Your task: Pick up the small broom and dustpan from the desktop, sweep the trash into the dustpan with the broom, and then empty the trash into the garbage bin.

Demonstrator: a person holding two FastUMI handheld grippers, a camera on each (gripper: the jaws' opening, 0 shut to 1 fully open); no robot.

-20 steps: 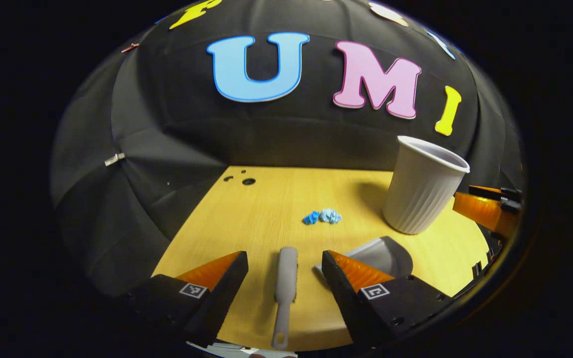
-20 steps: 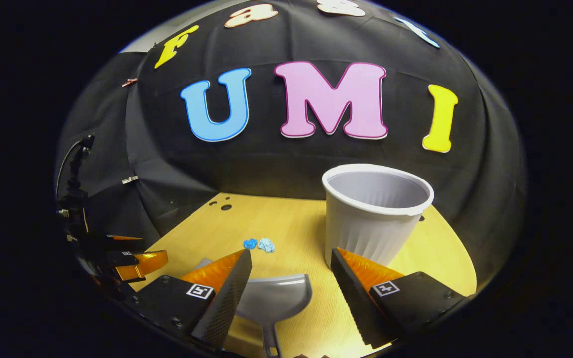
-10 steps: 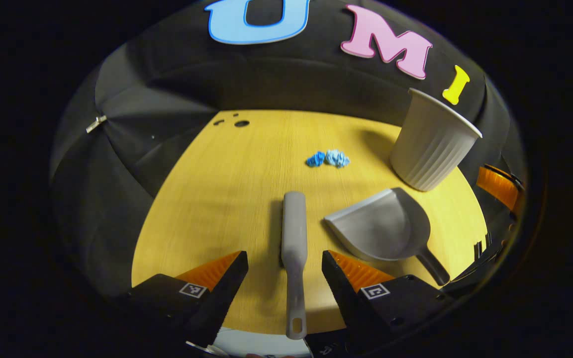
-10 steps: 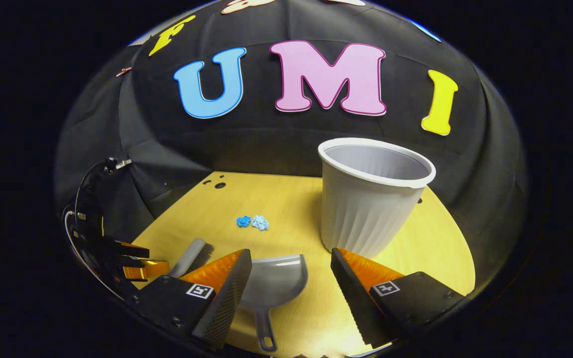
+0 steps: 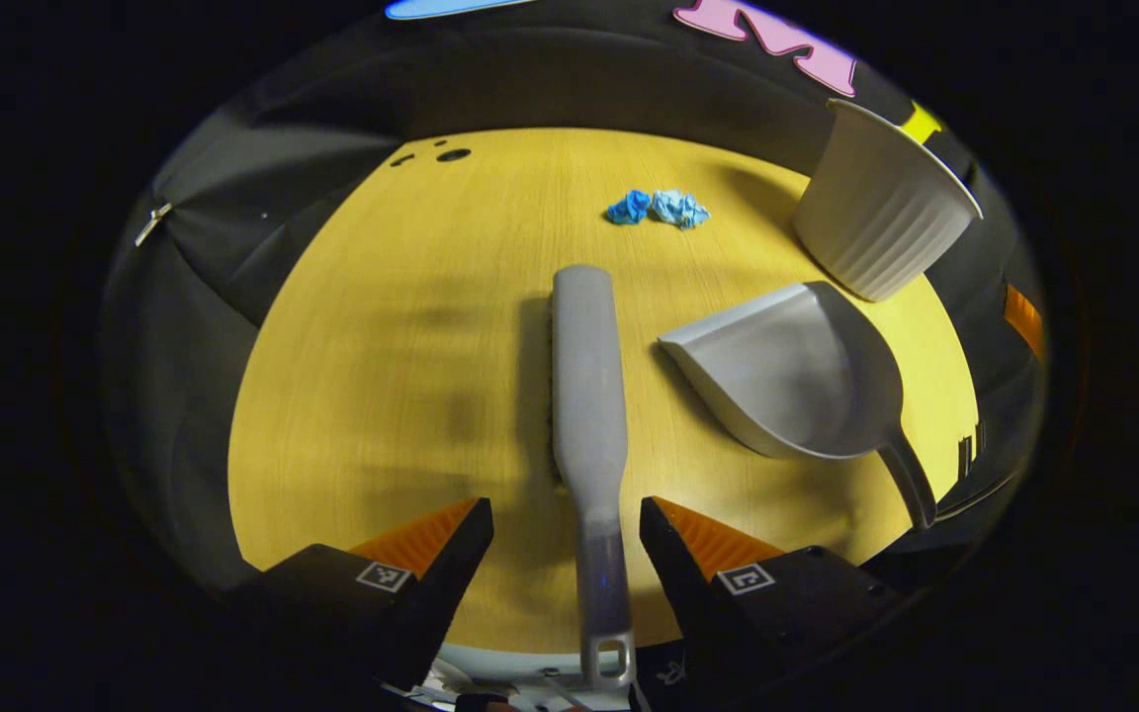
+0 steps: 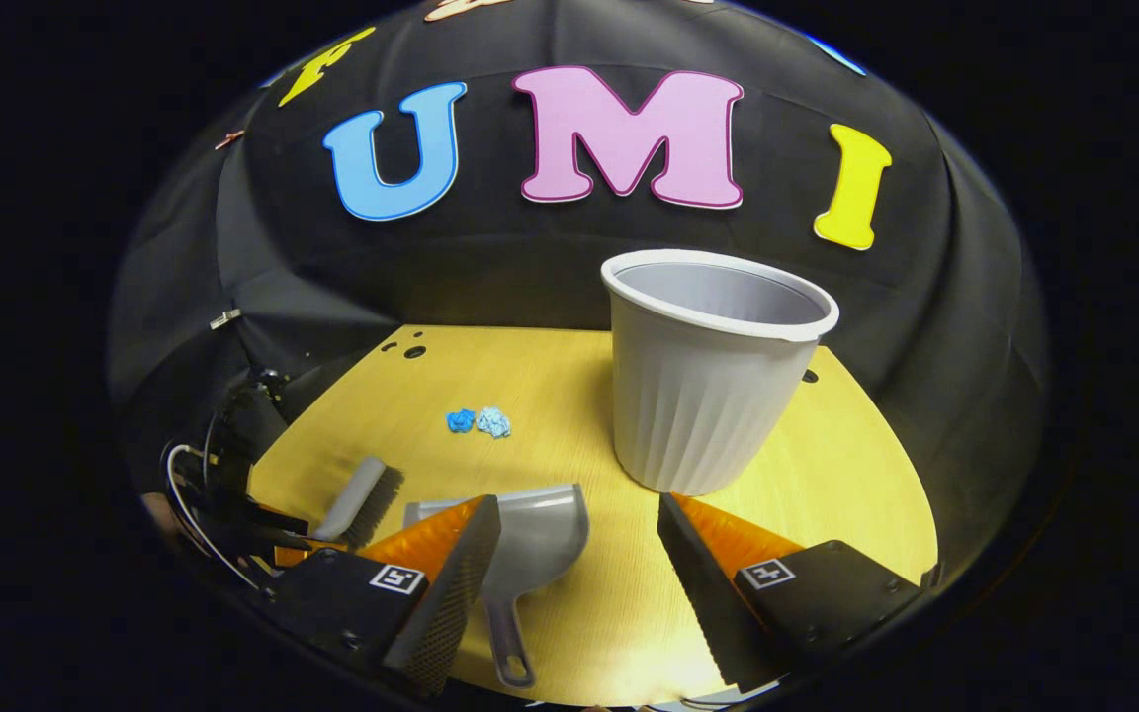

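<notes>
While the wooden desk (image 5: 382, 396) carries everything, the biggest thing on it is the pale ribbed bin (image 6: 708, 396), standing upright toward the back right with its mouth open. Next in size, the grey dustpan (image 5: 797, 371) lies flat just in front of the bin, its wide lip turned toward the broom and its handle pointing to the near edge. The small grey broom (image 5: 587, 396) lies lengthwise down the middle of the desk, bristles to its left side, beside the dustpan but apart from it. The left gripper (image 5: 567, 524) is spread wide, one finger on either side of the broom's handle, with a gap on both sides, so it grips nothing. The right gripper (image 6: 579, 529) is likewise spread wide and empty above the dustpan, whose handle shows between its fingers. Smallest are two crumpled blue paper scraps (image 5: 657, 208), touching each other, farther back beyond the broom's head and left of the bin.
</notes>
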